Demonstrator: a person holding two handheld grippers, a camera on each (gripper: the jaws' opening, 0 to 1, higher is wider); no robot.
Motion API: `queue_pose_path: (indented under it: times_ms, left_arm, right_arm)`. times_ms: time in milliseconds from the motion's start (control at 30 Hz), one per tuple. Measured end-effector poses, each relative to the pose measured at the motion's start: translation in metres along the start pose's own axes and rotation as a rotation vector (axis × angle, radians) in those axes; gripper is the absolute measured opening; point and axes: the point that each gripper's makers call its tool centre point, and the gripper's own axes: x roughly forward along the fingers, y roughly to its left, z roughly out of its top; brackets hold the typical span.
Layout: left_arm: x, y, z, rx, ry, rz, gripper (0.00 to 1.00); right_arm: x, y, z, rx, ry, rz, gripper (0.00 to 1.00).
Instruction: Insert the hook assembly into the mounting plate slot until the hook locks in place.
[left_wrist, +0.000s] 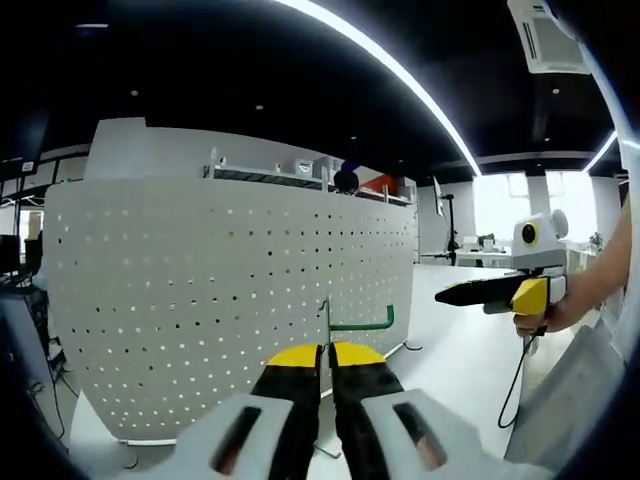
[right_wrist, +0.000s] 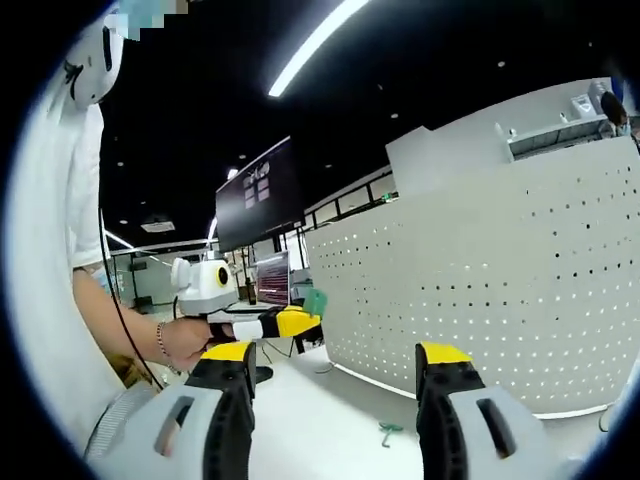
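Left gripper view, my left gripper (left_wrist: 327, 372): jaws pinched narrow at lower centre, gripping the hook (left_wrist: 358, 322) by its thin upright wire.
Left gripper view, hook: green arm juts right from the wire just above my fingertips, tip turned up; held this way so the wire end faces the board, I judge.
Left gripper view, pegboard (left_wrist: 200, 290): white, upright, dotted with holes, spanning left and centre; the hook sits in front of its lower right part, whether touching I cannot tell.
Left gripper view, my right gripper (left_wrist: 500, 292): at right edge, held by my hand (left_wrist: 545, 318), well apart from the hook; it seems kept aside so the work stays visible.
Right gripper view, my right gripper (right_wrist: 335, 372): jaws spread wide at the bottom, nothing between them.
Right gripper view, pegboard (right_wrist: 500, 290): fills the right half, beyond my open fingers.
Right gripper view, left gripper (right_wrist: 290, 322): centre left, carrying a green piece at its tip, near the board's left edge.
Right gripper view, small green part (right_wrist: 388, 431): lies on the white table (right_wrist: 310, 420) between my jaws; its kind is unclear.
Judgement: the hook is not yet locked.
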Motion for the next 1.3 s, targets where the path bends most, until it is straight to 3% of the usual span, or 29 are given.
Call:
queue_pose_path:
  times_ms: [933, 1300]
  left_arm:
    - [0.009, -0.018, 0.010, -0.004, -0.016, -0.011, 0.03]
    - [0.010, -0.019, 0.016, -0.017, -0.031, -0.008, 0.03]
  right_arm:
    - [0.049, 0.014, 0.007, 0.062, -0.039, 0.057, 0.57]
    - [0.063, 0.016, 0.012, 0.075, -0.045, 0.060, 0.44]
